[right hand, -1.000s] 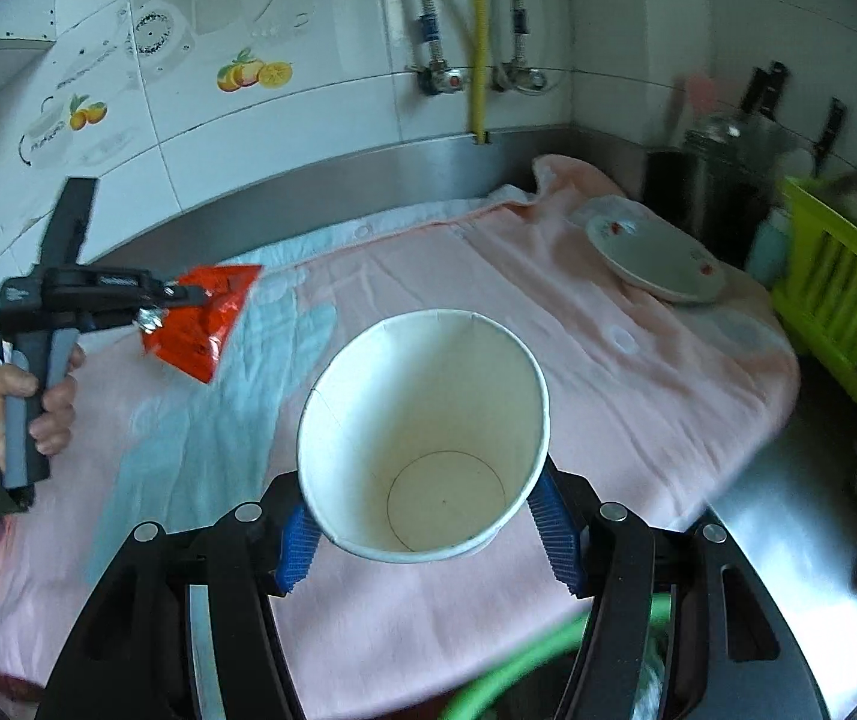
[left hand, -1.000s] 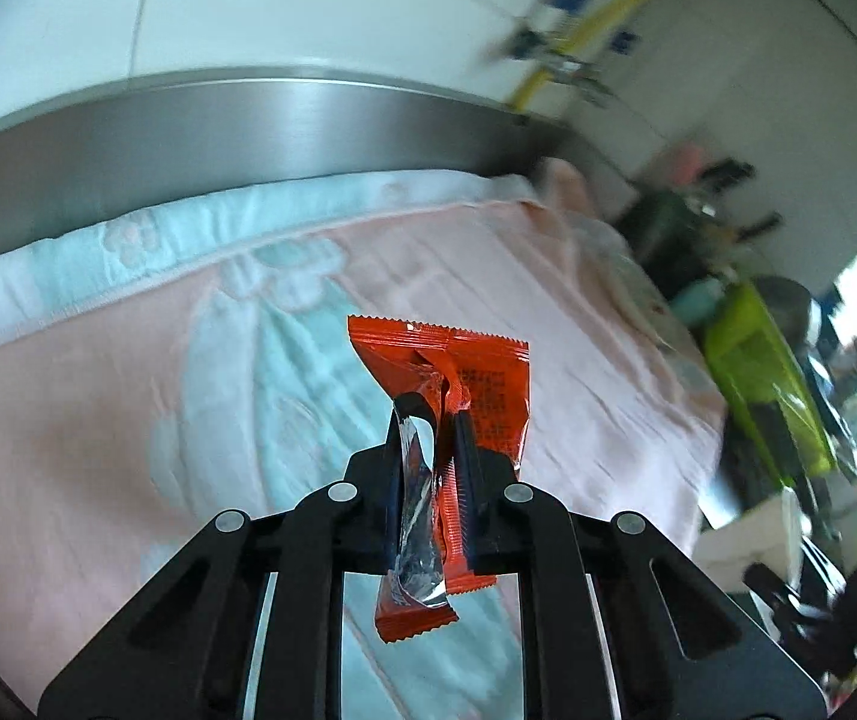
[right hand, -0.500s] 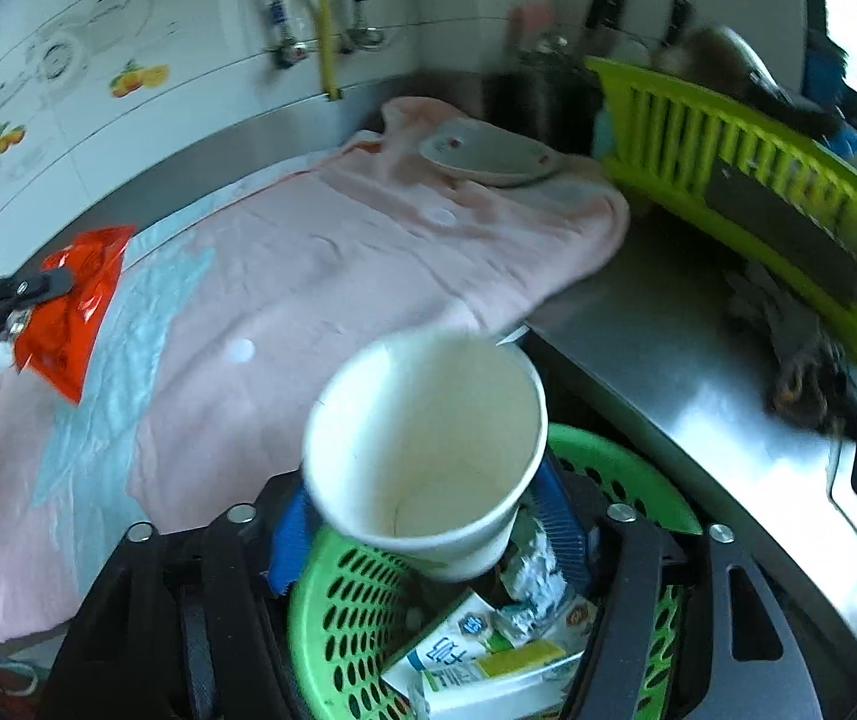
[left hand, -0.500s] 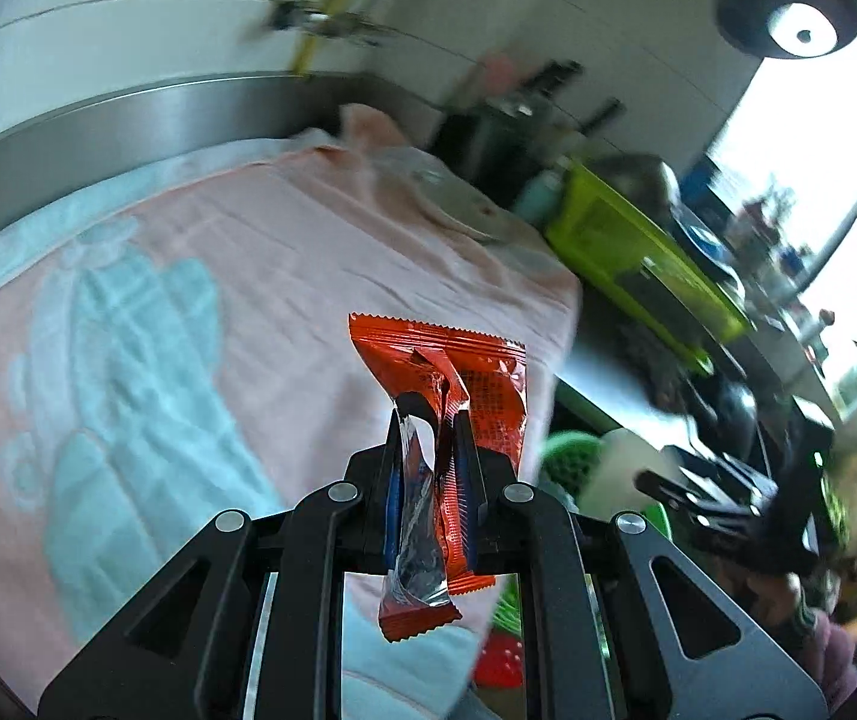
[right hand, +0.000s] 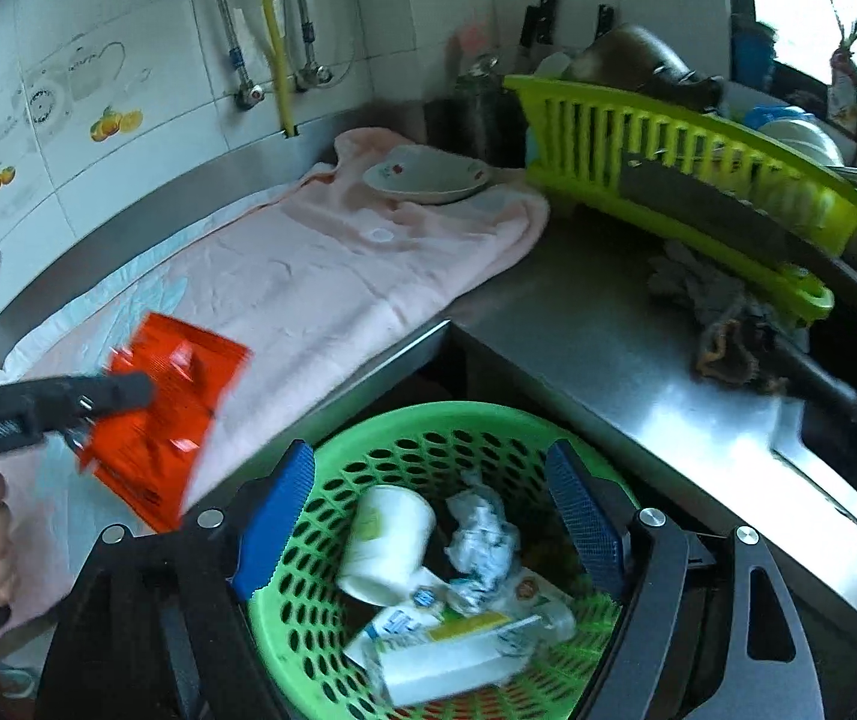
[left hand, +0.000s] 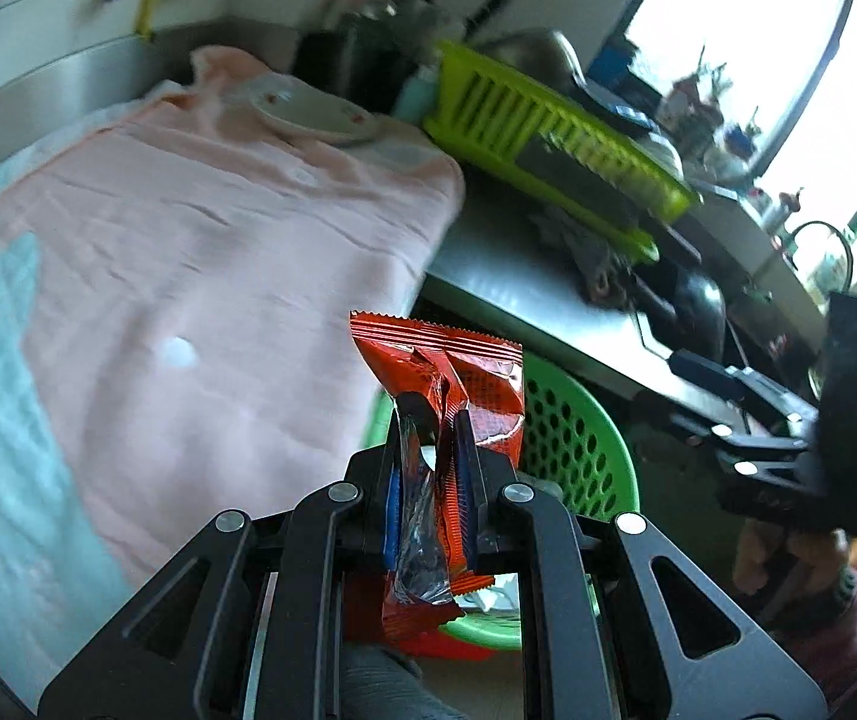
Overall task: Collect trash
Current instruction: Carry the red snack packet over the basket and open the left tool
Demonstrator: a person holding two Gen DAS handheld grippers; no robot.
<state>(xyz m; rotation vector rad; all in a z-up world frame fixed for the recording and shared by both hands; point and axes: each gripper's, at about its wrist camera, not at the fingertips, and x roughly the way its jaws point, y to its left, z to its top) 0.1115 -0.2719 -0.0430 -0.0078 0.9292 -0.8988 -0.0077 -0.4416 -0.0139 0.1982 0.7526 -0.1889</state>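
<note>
Wrapper (left hand: 437,396), red, sat pinched in the left gripper (left hand: 428,480) at frame centre, short of the green basket (right hand: 332,630); released early, it could fall outside. Right gripper (right hand: 428,516) fingers, just opening, stood spread and empty.

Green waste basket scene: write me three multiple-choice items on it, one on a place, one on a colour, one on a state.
1. Where is the paper cup?
A. On the pink towel
B. In the green basket
C. Between the right hand-held gripper's fingers

2. What colour is the snack wrapper?
A. Red
B. Blue
C. Yellow

3. How does the left hand-held gripper stand?
A. Open and empty
B. Shut on the plate
C. Shut on the wrapper

Answers:
1 B, the cup lies on its side among the cartons inside the basket.
2 A, its foil is red in both views.
3 C, its blue pads pinch the wrapper.
</note>
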